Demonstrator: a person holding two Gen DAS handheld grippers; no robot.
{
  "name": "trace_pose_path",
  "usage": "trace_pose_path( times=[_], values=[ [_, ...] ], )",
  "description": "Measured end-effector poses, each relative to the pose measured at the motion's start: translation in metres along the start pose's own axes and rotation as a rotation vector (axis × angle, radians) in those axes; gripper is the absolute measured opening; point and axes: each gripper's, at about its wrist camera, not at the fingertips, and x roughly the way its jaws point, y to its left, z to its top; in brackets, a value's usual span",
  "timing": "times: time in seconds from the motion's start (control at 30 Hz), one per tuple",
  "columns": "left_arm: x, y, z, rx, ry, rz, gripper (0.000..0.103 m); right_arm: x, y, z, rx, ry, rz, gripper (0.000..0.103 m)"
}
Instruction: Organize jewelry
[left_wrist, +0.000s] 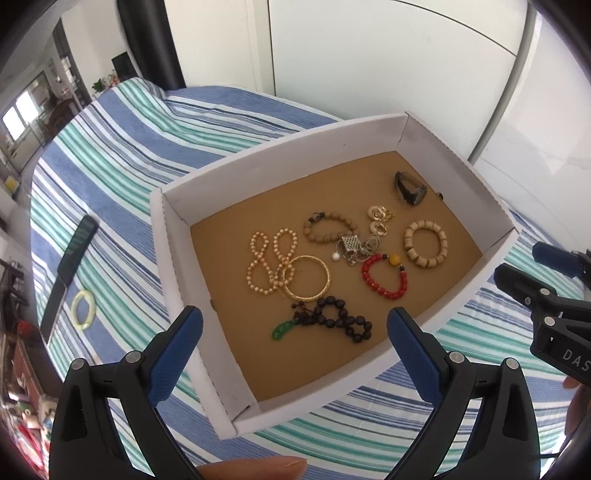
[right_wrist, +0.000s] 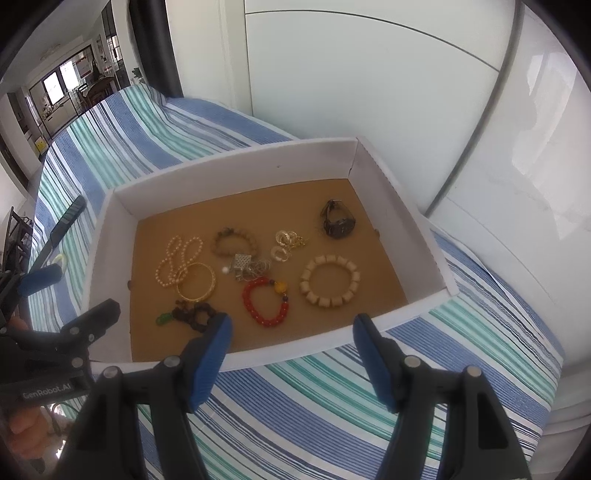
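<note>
A white cardboard box (left_wrist: 173, 236) (right_wrist: 107, 236) with a brown floor holds several pieces of jewelry: a pearl string (left_wrist: 264, 264) (right_wrist: 177, 258), a gold bangle (left_wrist: 307, 282) (right_wrist: 195, 286), a red bead bracelet (left_wrist: 384, 277) (right_wrist: 264, 301), a pale block bracelet (left_wrist: 424, 243) (right_wrist: 330, 280), a black bead string (left_wrist: 338, 319) (right_wrist: 192, 312), a brown bead bracelet (left_wrist: 327, 225), a watch (left_wrist: 410, 188) (right_wrist: 338, 219). A pale green bangle (left_wrist: 83, 308) lies on the cloth left of the box. My left gripper (left_wrist: 295, 325) is open over the box's near edge. My right gripper (right_wrist: 291, 332) is open, empty, at the front wall.
The box stands on a blue, green and white striped cloth (left_wrist: 110, 155) (right_wrist: 332, 406). A dark comb (left_wrist: 75, 251) (right_wrist: 68, 218) lies left of the box. White cabinet doors (right_wrist: 369, 92) stand behind. The right gripper shows at the left wrist view's right edge (left_wrist: 535, 280).
</note>
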Motion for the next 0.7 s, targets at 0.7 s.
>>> trace_pose_path(
  times=[0.7],
  values=[
    [-0.014,0.012,0.006,-0.057,0.013,0.009,0.102,-0.002,0.004,0.007,-0.003,0.015,0.016,0.078]
  ],
)
